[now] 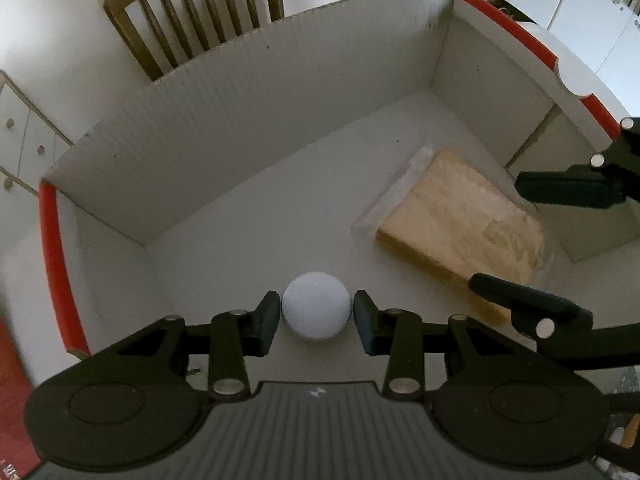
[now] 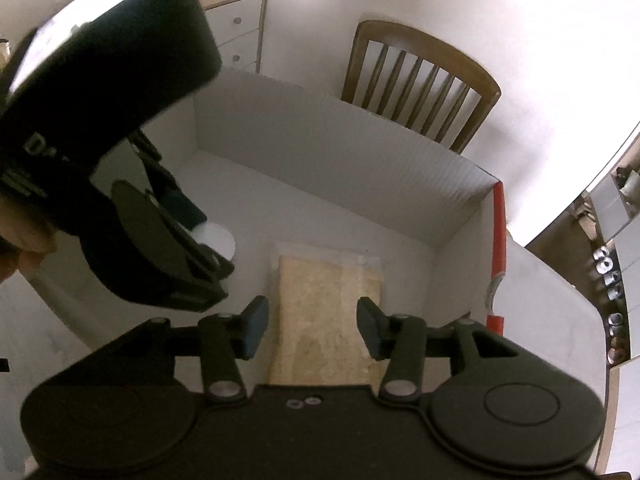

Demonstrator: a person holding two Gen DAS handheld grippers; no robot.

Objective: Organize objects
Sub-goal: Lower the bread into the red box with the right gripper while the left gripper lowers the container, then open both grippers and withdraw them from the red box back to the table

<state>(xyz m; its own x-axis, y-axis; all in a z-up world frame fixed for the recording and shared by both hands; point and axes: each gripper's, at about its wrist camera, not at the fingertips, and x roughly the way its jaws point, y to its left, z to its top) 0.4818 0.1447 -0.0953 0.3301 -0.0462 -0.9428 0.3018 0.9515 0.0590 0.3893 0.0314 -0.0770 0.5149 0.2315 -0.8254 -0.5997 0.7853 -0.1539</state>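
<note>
Currently logged, one white cardboard box [image 1: 248,128] with red edging, holding two items

Item 1: white ball [image 1: 316,305], resting on the box floor near the front-left. Left gripper [image 1: 316,316] brackets it, one pad at each side; slight gaps show at both pads, so the fingers read as narrowly parted around the ball, not pressing it. Whether it has just been let go or is about to be taken cannot be told.

Item 2: tan block in a clear wrapper [image 2: 328,312], lying flat toward the right of the box floor, well apart from the ball. Its long axis runs straight ahead of the right gripper [image 2: 312,326], whose fingers stand wide and empty, one over each long edge, above the near end.

Judgement: each gripper is nearer its own item; the right would need only to descend and close across the block's short width

Background: wooden chair [image 1: 192,12] beyond the far wall of the box
</note>
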